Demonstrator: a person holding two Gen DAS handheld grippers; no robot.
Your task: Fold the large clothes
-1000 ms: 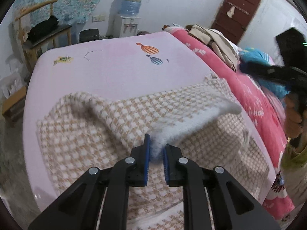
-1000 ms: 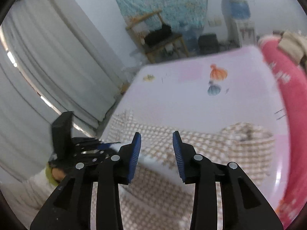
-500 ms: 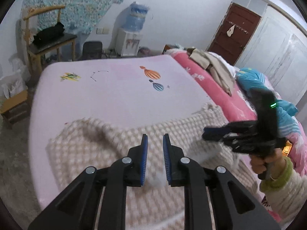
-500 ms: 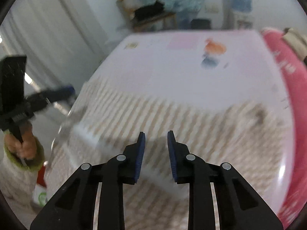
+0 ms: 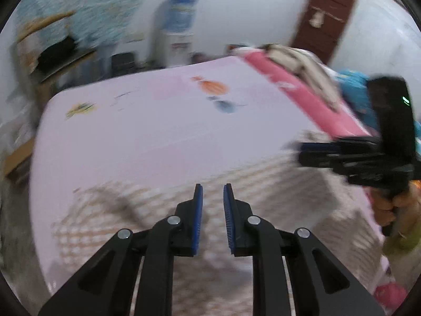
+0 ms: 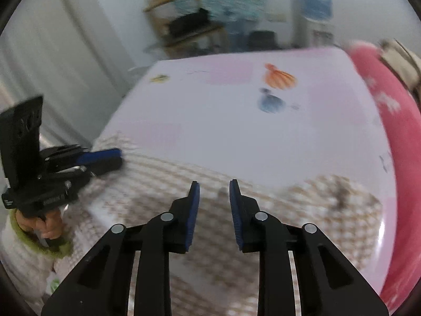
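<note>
A beige-and-white checked garment point(image 5: 263, 197) lies spread on the near part of the pink bed sheet point(image 5: 158, 131). In the left wrist view my left gripper point(image 5: 212, 188) hovers over the garment's far edge, its jaws a narrow gap apart with nothing between them. From that view my right gripper point(image 5: 302, 150) reaches in over the garment's right corner, held by a hand in a pale sleeve. In the right wrist view my right gripper point(image 6: 211, 184) stands slightly open above the checked garment point(image 6: 158, 184), empty. My left gripper point(image 6: 115, 156) shows at the garment's left edge. Both views are blurred.
A red quilt point(image 5: 302, 97) runs along the bed's right side with a pile of clothes point(image 5: 297, 58) on it. Beyond the bed stand a water dispenser point(image 5: 176, 31), a wooden chair point(image 5: 60, 52) and a brown door point(image 5: 323, 18). A white curtain point(image 6: 52, 52) hangs on the left.
My left gripper let go of the white fleece edge it held up a second ago, and the garment now lies flat. My right gripper's jaws narrowed as it sank toward the cloth.
</note>
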